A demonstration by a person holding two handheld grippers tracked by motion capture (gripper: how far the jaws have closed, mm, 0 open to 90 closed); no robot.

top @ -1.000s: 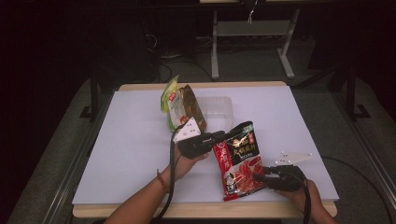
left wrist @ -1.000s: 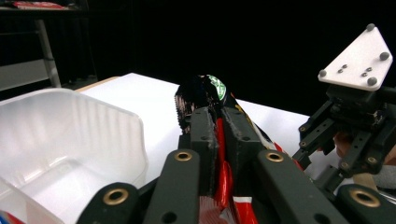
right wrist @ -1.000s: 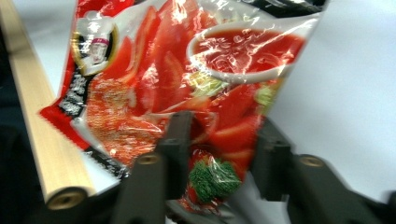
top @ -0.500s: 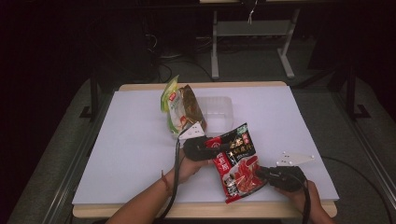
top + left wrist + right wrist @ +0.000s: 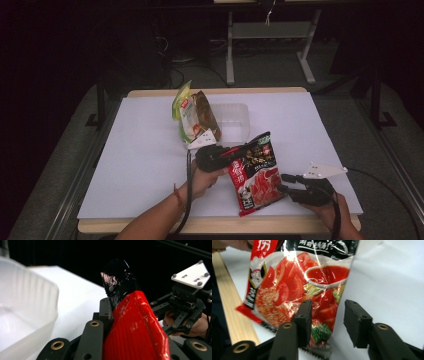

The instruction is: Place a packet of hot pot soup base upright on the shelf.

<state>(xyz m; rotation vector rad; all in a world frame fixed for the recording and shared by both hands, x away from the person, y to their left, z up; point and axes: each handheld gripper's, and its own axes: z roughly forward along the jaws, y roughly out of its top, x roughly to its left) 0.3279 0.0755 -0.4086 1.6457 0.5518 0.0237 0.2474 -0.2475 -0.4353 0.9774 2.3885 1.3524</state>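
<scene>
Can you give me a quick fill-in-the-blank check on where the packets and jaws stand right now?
1. The left gripper is shut on the ____ packet.
2. The right gripper has its jaws ____, one on each side of that packet's edge.
3. The green packet leans against the clear ____.

Missing words: red; open; tub

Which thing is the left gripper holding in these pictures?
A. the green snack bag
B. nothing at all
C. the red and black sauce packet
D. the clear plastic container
C: in the high view the left gripper is closed on the upper edge of the red and black sauce packet, and the left gripper view shows the packet pinched between its jaws.
</scene>
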